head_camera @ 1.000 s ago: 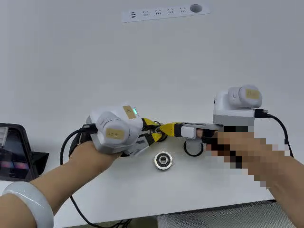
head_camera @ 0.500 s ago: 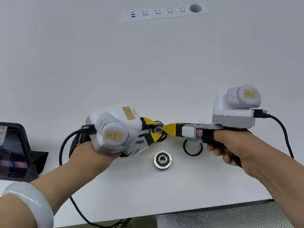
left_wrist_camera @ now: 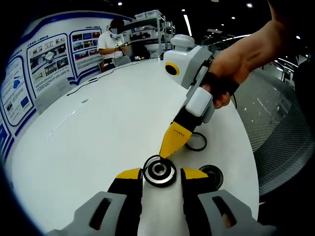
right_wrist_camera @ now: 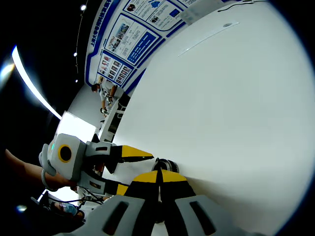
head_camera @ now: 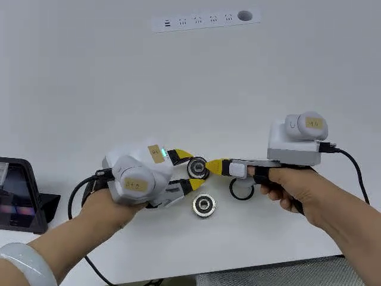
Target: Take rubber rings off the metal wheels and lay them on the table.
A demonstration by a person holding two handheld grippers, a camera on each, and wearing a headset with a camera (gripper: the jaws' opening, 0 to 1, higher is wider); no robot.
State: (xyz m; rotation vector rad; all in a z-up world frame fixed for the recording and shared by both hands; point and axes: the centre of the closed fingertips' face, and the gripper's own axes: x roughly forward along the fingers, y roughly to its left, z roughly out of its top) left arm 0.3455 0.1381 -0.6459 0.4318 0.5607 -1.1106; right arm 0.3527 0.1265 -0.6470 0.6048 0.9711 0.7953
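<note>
Left gripper view: left gripper (left_wrist_camera: pixel 161 173) is clamping a metal wheel (left_wrist_camera: pixel 158 168); right gripper (left_wrist_camera: pixel 171 143), jaws together, is prying at its rubber ring (left_wrist_camera: pixel 149 160); peeling it free likely follows.

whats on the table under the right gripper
A loose black rubber ring lies flat on the white table beneath the right gripper. The gripper's body covers the ring's far edge in the head view.

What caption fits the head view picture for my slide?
Left gripper holds a metal wheel at the white table while the right gripper, shut, tugs at its rubber ring.
</note>
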